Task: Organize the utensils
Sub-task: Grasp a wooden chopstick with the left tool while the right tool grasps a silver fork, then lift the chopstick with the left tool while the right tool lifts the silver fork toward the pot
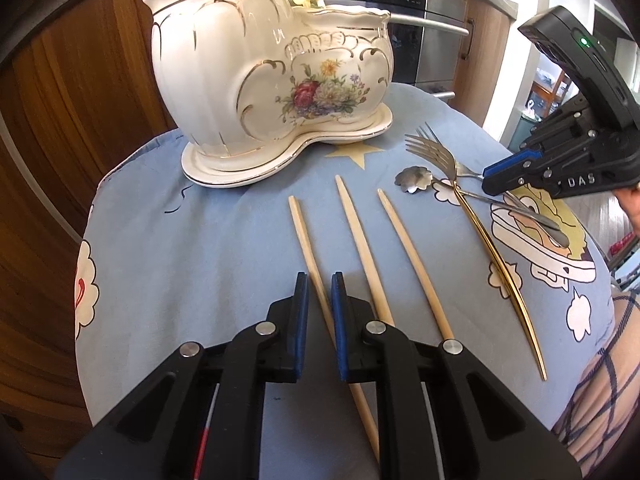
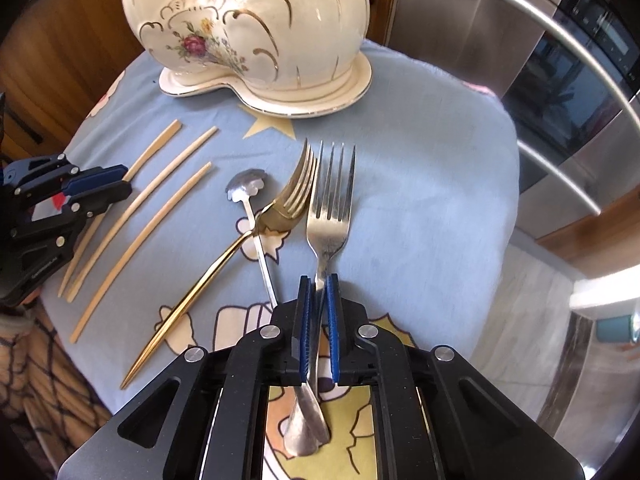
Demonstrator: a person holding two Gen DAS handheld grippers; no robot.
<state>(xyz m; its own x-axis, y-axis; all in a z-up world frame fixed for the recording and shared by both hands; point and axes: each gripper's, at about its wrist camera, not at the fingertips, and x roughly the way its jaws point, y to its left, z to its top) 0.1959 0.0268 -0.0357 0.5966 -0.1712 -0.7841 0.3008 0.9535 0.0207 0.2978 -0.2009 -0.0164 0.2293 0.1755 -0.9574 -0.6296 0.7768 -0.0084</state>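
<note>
A: What does the left wrist camera see?

B: The left gripper (image 1: 319, 280) points down at the blue cloth (image 1: 224, 240) on the table. Its blue pads are closed on a wooden chopstick (image 1: 308, 248), the one nearest the cloth's left edge. Two more chopsticks (image 1: 360, 240) lie just beside it, side by side, near the middle of the cloth.

A: And the big white thing?

B: That is a white china holder (image 1: 256, 80) with gold lines and painted flowers. It stands at the far edge of the cloth. Something yellow pokes out of its top, but I cannot tell what it is.

A: Where is the other gripper?

B: Over the cloth's right side, above the metal forks and the spoon.

A: Now the right wrist camera?

B: The right gripper (image 2: 319, 280) is closed on the handle of a silver fork (image 2: 330, 200). The fork's prongs point at the holder (image 2: 260, 32). A gold fork (image 2: 224, 256) lies just left of it, across a small silver spoon (image 2: 250, 196) with a flower-shaped bowl. The three chopsticks (image 2: 132, 232) are by the cloth's left edge, and the left gripper (image 2: 120, 182) is shut on the farthest one.
</note>
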